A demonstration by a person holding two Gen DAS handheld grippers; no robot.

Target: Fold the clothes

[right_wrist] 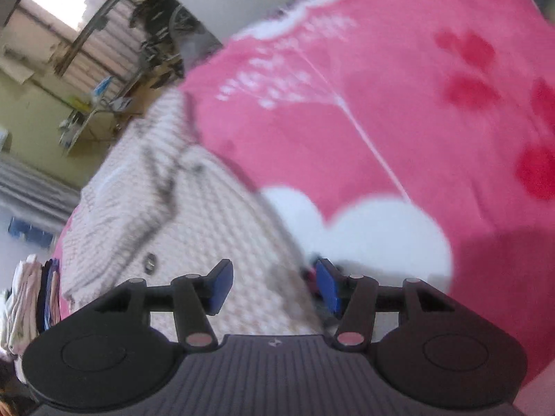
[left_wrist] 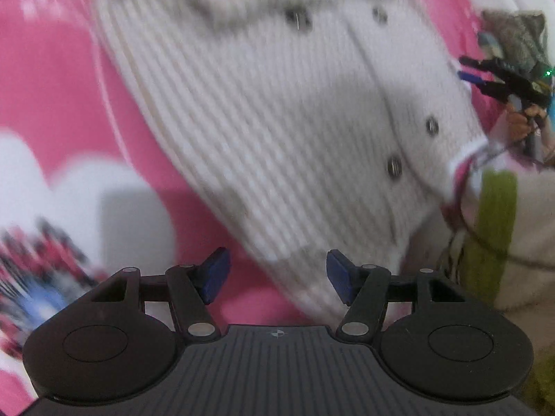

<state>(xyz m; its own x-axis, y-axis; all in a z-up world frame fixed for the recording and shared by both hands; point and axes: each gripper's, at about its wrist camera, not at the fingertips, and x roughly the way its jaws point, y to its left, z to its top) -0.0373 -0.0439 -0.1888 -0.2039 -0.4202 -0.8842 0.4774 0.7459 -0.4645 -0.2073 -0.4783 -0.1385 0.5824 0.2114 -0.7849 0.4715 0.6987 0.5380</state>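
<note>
A white ribbed knit cardigan (left_wrist: 263, 111) with dark round buttons lies spread on a pink blanket (left_wrist: 52, 86). My left gripper (left_wrist: 277, 274) is open and empty, just short of the cardigan's lower edge. In the left wrist view the right gripper (left_wrist: 485, 76) shows at the far right, beside the cardigan's right edge. In the right wrist view the cardigan (right_wrist: 194, 208) lies to the left on the pink blanket (right_wrist: 399, 111). My right gripper (right_wrist: 274, 287) is open and empty above the cardigan's edge.
A stack of folded clothes (right_wrist: 31, 298) sits at the left edge of the right wrist view. A green and white cloth (left_wrist: 496, 228) lies at the right of the left wrist view. The blanket has white cloud shapes (right_wrist: 367, 228) and red spots. Room clutter stands behind.
</note>
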